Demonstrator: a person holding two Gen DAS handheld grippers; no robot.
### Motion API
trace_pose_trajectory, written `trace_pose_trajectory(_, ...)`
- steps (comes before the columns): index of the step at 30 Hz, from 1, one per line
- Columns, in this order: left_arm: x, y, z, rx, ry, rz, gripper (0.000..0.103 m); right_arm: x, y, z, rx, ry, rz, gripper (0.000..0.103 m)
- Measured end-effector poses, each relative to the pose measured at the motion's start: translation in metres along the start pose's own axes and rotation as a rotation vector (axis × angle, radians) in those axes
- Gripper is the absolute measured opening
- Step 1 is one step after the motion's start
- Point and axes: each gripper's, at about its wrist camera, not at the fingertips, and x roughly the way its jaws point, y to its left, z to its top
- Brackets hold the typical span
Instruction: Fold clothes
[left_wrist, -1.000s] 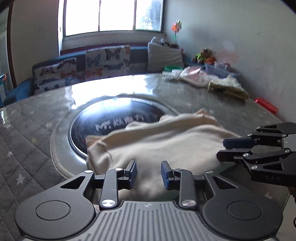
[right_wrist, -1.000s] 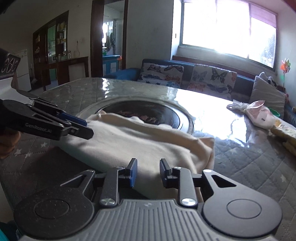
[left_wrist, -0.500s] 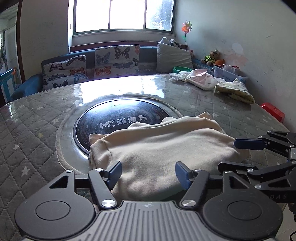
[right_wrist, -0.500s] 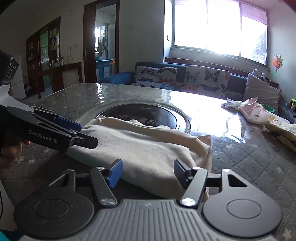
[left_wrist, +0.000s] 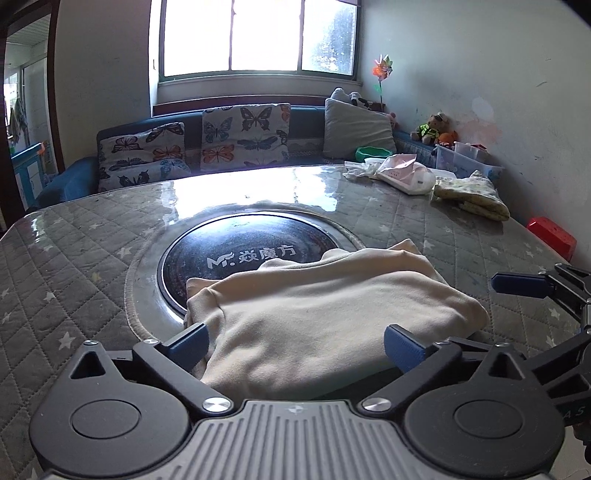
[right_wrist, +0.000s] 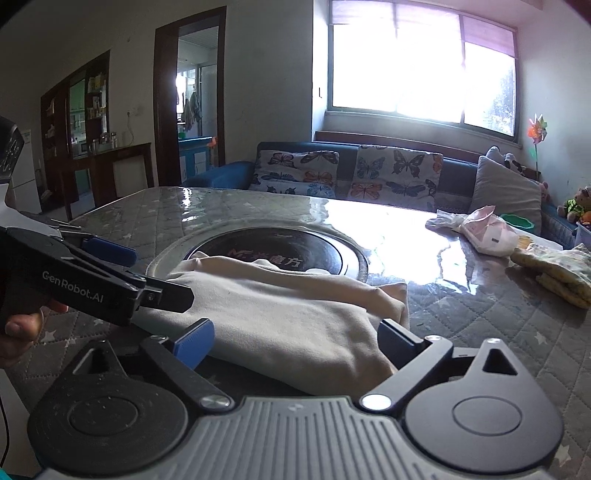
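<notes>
Cream garment (left_wrist: 325, 314), soft, folded into a thick rectangle, lies on the quilted grey tabletop (left_wrist: 74, 251) partly over a glossy black disc (left_wrist: 251, 254) printed "M" with Chinese characters; left tongs (left_wrist: 295, 343) and right tongs (right_wrist: 295, 341) are opening wide, blue pads clear of cloth

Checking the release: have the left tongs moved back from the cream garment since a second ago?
Yes. The left tongs have drawn back and up with jaws opening; more of the black round plate and the cream garment now shows.
</notes>
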Motion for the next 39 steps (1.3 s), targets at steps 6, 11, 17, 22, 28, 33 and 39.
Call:
trace_pose_trajectory(6,-0.003,-0.005,-0.004,-0.009,0.022,0.016,0.103,-0.005,-0.003,-0.002,0.032,-0.001,-0.024,0.103)
trace_pose_trajectory(11,-0.008,-0.009,-0.006,-0.022,0.027,0.027,0.103,-0.010,-0.003,-0.004,0.047,0.000,-0.040,0.103)
trace_pose_trajectory(17,-0.013,-0.015,-0.009,-0.026,0.033,0.045,0.103,-0.017,0.000,-0.009,0.050,0.004,-0.056,0.103)
trace_pose_trajectory(22,-0.019,-0.020,-0.011,-0.026,0.036,0.063,0.103,-0.023,0.004,-0.011,0.052,-0.003,-0.053,0.103)
trace_pose_trajectory(28,-0.026,-0.025,-0.016,-0.016,0.036,0.083,0.103,-0.032,0.008,-0.014,0.051,-0.021,-0.060,0.103)
trace_pose_trajectory(33,-0.032,-0.026,-0.021,-0.022,0.041,0.102,0.103,-0.039,0.010,-0.017,0.050,-0.029,-0.069,0.103)
trace_pose_trajectory(39,-0.036,-0.029,-0.025,-0.026,0.045,0.109,0.103,-0.043,0.009,-0.019,0.055,-0.041,-0.069,0.103)
